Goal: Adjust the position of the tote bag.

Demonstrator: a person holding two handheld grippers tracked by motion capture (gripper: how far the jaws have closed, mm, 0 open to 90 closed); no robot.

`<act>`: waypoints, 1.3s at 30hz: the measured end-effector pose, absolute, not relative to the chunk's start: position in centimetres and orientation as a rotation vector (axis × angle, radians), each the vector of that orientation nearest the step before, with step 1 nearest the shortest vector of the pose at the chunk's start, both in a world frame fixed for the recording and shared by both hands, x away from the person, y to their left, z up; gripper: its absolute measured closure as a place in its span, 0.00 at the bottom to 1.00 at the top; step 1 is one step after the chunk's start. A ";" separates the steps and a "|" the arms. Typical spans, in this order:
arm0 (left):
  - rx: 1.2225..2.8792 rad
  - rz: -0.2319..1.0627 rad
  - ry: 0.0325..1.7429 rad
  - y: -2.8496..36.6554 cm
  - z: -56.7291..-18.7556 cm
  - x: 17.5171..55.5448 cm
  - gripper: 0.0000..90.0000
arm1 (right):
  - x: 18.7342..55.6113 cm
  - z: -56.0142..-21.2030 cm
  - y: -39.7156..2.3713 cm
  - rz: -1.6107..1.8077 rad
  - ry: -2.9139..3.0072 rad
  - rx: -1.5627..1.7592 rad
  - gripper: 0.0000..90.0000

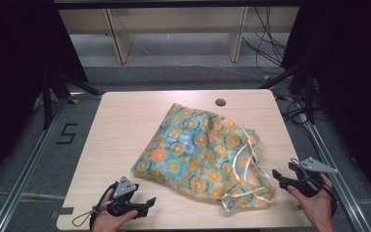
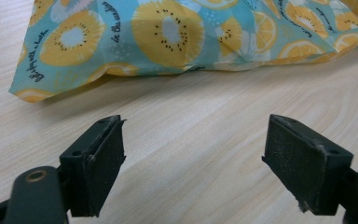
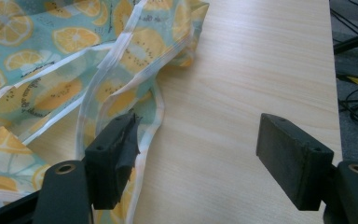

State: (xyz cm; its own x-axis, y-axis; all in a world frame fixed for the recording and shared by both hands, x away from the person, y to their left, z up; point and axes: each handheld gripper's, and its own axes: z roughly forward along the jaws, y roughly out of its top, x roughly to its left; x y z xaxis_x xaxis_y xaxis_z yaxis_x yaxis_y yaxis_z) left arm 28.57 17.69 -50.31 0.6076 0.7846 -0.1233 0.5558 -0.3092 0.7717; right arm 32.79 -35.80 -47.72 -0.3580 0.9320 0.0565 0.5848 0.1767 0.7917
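Note:
A teal cloth bag printed with orange and kiwi slices lies flat in the middle of the wooden table, its white-edged handles spread toward the front right. My left gripper rests near the front left edge, open, pointing at the bag's lower left corner a short way off. My right gripper is open at the front right, just beside the handle loop; nothing sits between its jaws. In the left gripper view the left gripper frames bare wood.
A round cable hole sits near the table's far edge. Metal rails run along both sides, with cables on the floor behind and wooden shelving legs beyond.

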 end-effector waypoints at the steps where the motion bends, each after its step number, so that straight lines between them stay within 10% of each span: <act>1: 2.008 0.355 1.062 17.7 -50.3 28.6 0.21 | 32.7 -47.7 -35.7 1.050 2.007 1.449 0.34; 39: 1.915 0.242 1.109 14.2 -50.0 30.8 0.18 | 40.6 -46.1 -30.0 1.016 2.169 1.207 0.27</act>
State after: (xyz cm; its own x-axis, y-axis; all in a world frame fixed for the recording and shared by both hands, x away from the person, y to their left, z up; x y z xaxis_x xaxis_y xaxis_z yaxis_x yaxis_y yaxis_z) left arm 30.84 14.23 -49.95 0.5818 0.7757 -0.2444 0.6034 -0.2101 0.7693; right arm 40.65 -29.96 -46.08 -0.5125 0.8580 -0.0353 0.5222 0.3440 0.7804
